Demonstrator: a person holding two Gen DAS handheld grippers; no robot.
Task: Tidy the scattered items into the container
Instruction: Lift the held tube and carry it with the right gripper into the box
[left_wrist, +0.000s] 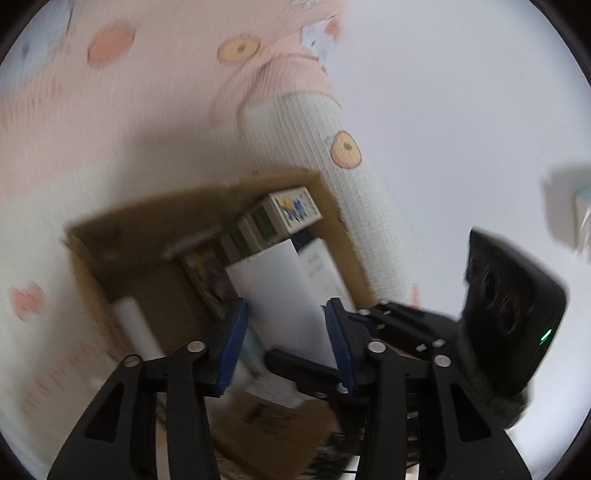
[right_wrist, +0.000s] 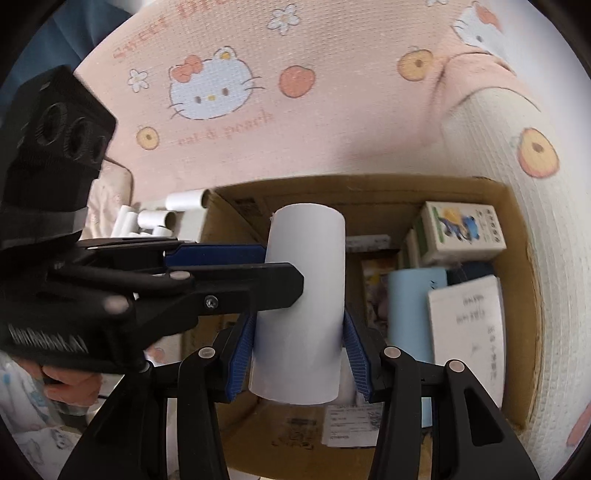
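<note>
The biggest thing here is the cardboard box (right_wrist: 517, 258), open-topped, sitting on the pink cat-print blanket (right_wrist: 295, 110), with a rolled white mat (right_wrist: 546, 295) pushed up against its far side. It's already fairly stocked: small illustrated cartons (right_wrist: 463, 232) stacked in the back corner, a pale blue roll (right_wrist: 410, 314) and a white printed booklet (right_wrist: 469, 325) beside it. The free floor is on the near, left part of the box, so that looks like the spot to drop into.

The white tube (right_wrist: 303, 302) hangs upright over the box opening. The right gripper (right_wrist: 301, 354) pinches it low on the body, blue pads pressed on both sides. The left gripper (right_wrist: 284, 269) comes in sideways around the middle of the tube; in the left wrist view its pads sit right along the tube's edges, and I can't tell through the blur whether they're squeezing or just loose around it.

My guess is that it's a hollow card roll: light, smooth, a bit slippery and easy to crush. So grip it mid-body with gentle pressure, not at the open ends.

More tubes (right_wrist: 159, 221) lie in a heap outside the box's left wall. Watch that wall and the tall cartons when lowering.
</note>
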